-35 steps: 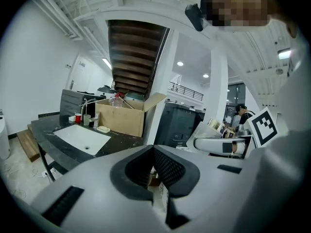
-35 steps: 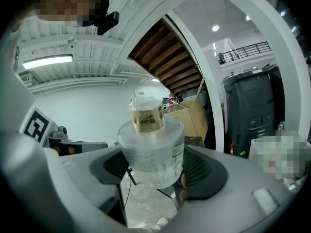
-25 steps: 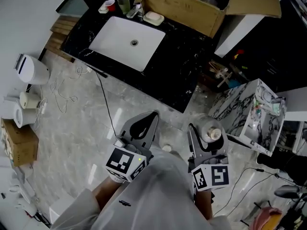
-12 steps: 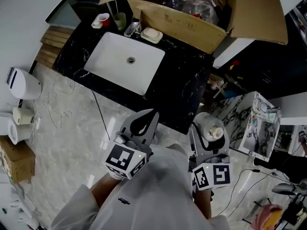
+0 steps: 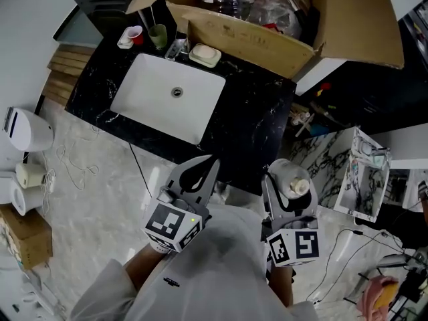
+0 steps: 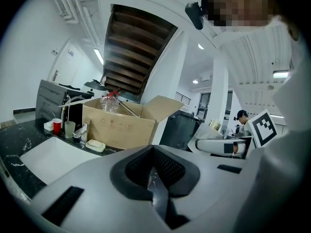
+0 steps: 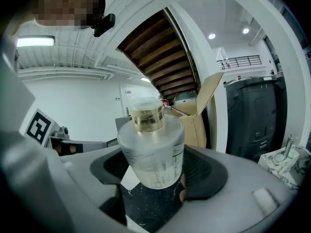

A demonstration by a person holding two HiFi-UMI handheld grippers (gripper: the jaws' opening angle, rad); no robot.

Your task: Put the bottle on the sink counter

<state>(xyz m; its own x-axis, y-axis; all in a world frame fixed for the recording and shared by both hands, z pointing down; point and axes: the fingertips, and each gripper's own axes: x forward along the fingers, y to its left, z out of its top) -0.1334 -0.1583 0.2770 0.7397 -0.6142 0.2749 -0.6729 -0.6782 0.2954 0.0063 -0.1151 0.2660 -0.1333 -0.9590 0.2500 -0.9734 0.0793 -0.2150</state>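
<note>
A frosted clear bottle (image 5: pixel 293 179) with a pale gold cap stands upright between the jaws of my right gripper (image 5: pixel 289 187), which is shut on it. In the right gripper view the bottle (image 7: pixel 151 154) fills the middle, with the dark pads of the right gripper (image 7: pixel 154 171) on both sides of it. My left gripper (image 5: pixel 213 160) is held beside it to the left, shut and empty; its jaws meet at the tip of the left gripper (image 6: pixel 153 149). Both hang just short of the near edge of the black marble sink counter (image 5: pixel 257 122). A white sink basin (image 5: pixel 157 102) is set into it.
A large open cardboard box (image 5: pixel 267 25) with bottles and plastic inside sits at the counter's back. A soap dish (image 5: pixel 204 55), a red cup (image 5: pixel 136 36) and a green cup (image 5: pixel 158 36) stand behind the basin. A white marble-patterned cabinet (image 5: pixel 358 172) is at the right, and a white appliance (image 5: pixel 27 129) and cables lie on the floor at left.
The counter and the box have slid down and nearer in the head view, as the person has come closer. Both grippers keep their pose, and the bottle stays gripped.
</note>
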